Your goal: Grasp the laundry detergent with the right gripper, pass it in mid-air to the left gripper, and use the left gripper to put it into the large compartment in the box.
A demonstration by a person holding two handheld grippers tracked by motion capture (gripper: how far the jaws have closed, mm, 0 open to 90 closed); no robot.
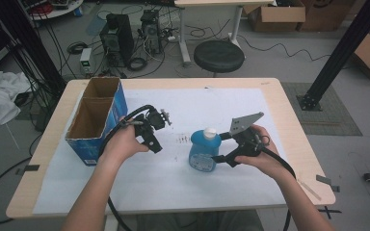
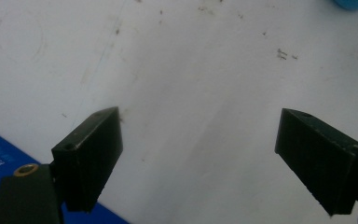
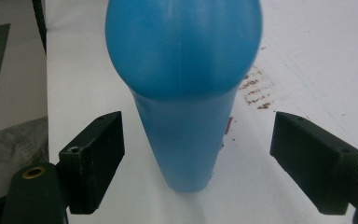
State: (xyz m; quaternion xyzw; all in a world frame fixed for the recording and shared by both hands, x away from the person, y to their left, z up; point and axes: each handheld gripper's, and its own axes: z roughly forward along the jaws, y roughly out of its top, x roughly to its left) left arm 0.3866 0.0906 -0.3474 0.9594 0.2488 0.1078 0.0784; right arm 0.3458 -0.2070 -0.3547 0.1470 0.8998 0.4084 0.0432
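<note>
Right tool [image 1: 220,153] is open, its jaws standing either side of the blue bottle [image 1: 204,150] without touching it; in the right gripper view the bottle [image 3: 182,93] sits between them, nearer the left jaw than the right. Left tool [image 1: 155,137] is open and empty, held over bare white sheet [image 2: 191,70] beside the open box [image 1: 96,120].

Location: the bottle stands on the counter [image 1: 270,91], near-centre, right of the box and well apart from it.

Risks, as judged:
- Off-centre approach. One jaw would meet the body first and push the bottle sideways or tip it.
- Smooth, rounded plastic (label side partly hidden). A grip on the curved shoulder could slip; the straighter lower body looks safer.
- Tall body on a modest base: a knock from the near side would topple it toward the far side.

Orientation: bottle upright, long axis vertical, white cap [image 1: 210,132] uppermost.
</note>
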